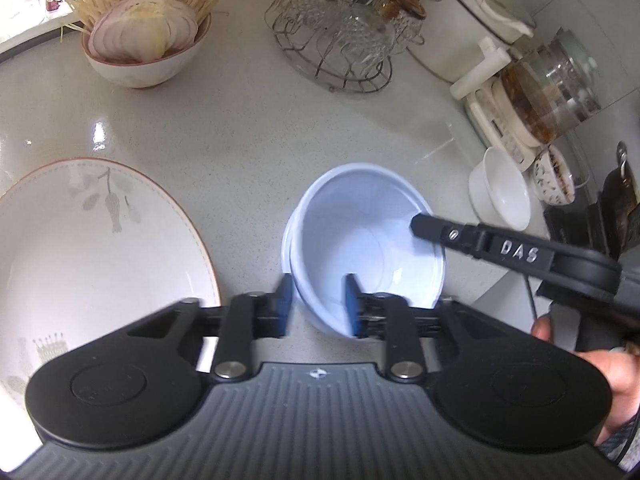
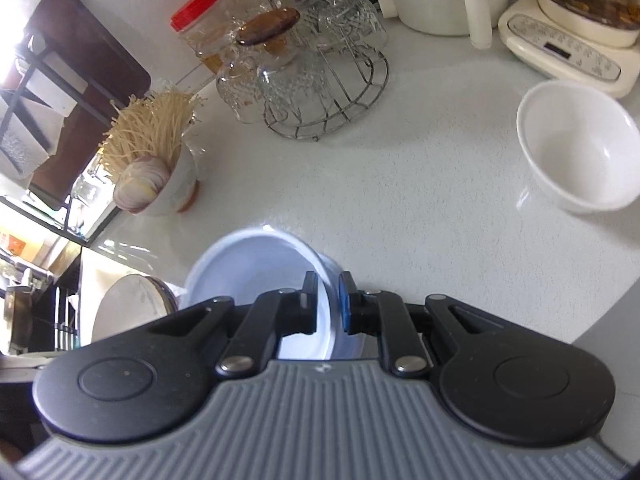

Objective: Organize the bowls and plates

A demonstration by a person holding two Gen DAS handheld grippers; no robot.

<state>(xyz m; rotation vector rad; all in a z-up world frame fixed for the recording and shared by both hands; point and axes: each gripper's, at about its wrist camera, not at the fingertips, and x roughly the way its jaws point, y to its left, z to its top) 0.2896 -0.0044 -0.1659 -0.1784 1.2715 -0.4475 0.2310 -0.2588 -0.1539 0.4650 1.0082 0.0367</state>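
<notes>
Here, the left gripper (image 1: 316,304) is set astride the near rim of the pale blue bowl (image 1: 360,240), one pad outside the wall and one inside; whether the pads press the wall or merely flank it cannot be told from either view. The right gripper (image 2: 325,300) is placed the same way on the bowl's other side, its fingers drawn close over the rim, though a firm clamp cannot be confirmed. A second rim line is seen just under the first, so two blue bowls may be nested, which would count as one stacking step done.

Just to the left of the left gripper, the large patterned plate (image 1: 100,240) lies alone on the counter (image 1: 240,128). Ahead and to the right of the right gripper, a white bowl (image 2: 576,144) stands apart, unstacked. Further ahead on the left, a bowl of sliced onion and noodles (image 1: 144,52) is still full.

The task is judged to be at an early stage: the blue bowl is being handled, while the plate and white bowl remain ungathered.
</notes>
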